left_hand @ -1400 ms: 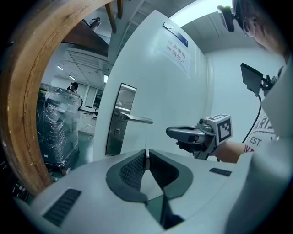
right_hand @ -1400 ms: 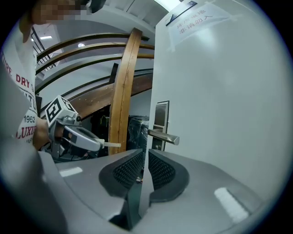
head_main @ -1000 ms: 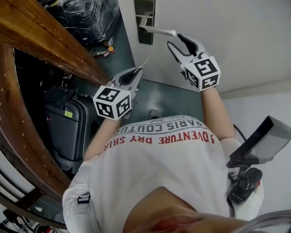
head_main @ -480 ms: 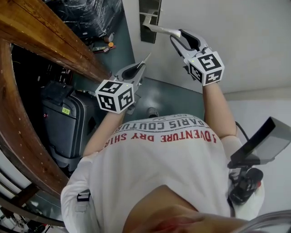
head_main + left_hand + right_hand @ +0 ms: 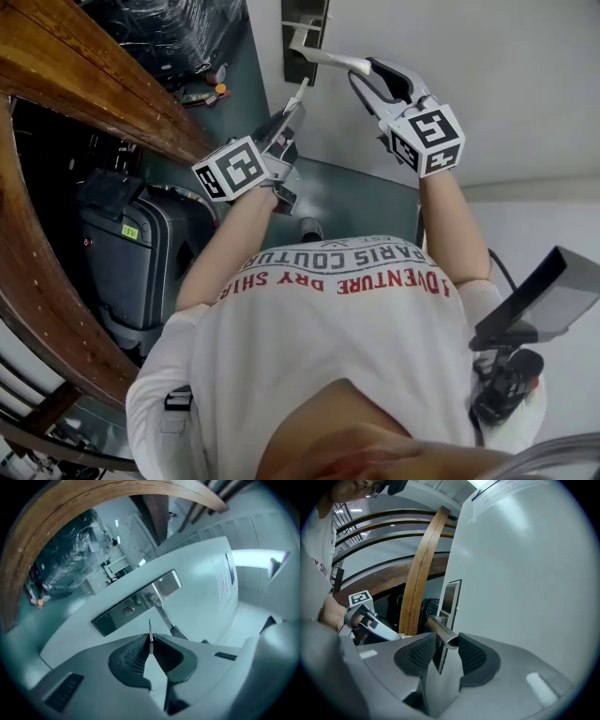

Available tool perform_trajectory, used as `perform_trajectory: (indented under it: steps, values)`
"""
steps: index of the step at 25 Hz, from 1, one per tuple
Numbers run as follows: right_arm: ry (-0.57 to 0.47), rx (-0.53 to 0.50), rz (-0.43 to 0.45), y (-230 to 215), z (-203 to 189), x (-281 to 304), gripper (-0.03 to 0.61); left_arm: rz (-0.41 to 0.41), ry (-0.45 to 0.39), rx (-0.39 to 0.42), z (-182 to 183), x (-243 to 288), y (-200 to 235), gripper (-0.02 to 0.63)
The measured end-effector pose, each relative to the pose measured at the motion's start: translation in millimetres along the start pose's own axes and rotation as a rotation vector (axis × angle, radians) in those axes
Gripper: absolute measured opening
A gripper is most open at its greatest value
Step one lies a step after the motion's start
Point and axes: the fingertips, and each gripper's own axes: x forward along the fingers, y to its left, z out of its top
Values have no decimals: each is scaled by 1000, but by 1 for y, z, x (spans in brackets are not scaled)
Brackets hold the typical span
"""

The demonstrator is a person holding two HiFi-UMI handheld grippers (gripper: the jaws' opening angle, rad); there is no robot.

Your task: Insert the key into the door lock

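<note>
A steel lock plate (image 5: 306,36) with a lever handle (image 5: 323,58) sits on the white door (image 5: 487,84). My left gripper (image 5: 292,108) is shut on a thin key (image 5: 300,94), which it holds just below the plate. In the left gripper view the key blade (image 5: 150,631) sticks out from the left gripper (image 5: 151,641) and points toward the keyhole (image 5: 129,611), still apart from it. My right gripper (image 5: 364,72) straddles the handle's free end. In the right gripper view the handle end (image 5: 446,638) lies between the closing jaws of the right gripper (image 5: 443,648), with no firm pinch visible.
A curved wooden rail (image 5: 84,75) runs along the left. Beneath it stands a dark suitcase (image 5: 141,253), with black wrapped bundles (image 5: 178,28) beyond. A dark flat device on a stand (image 5: 539,305) is at the right, beside the person's white shirt (image 5: 328,337).
My left gripper moved up toward the lock plate and rolled, bringing the key near the handle. The right gripper stayed at the handle end.
</note>
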Motion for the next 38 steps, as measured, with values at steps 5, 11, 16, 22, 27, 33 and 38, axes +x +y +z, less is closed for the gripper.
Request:
perform_trajectory:
  steps: [5,11,16,22,27,33,38]
  values:
    - [-5,4,11,-9,-20,13,146,-30,-108,-244,9,33,37,21]
    - [-5,0,11,-7,-19,12,146,-23,-163,-385,15,49,56,21]
    - [-10,4,6,-6,-18,11,146,-15,-185,-415,18,53,63,21]
    - [-11,3,2,-5,-17,10,146,-22,-196,-439,20,57,63,21]
    - [-13,0,-2,-5,-16,9,146,-25,-203,-476,21,61,62,21]
    - [-15,-5,-4,-3,-15,8,146,-25,-217,-507,24,65,62,21]
    - [-18,-14,-4,-3,-14,8,144,-40,-225,-578,23,66,62,21]
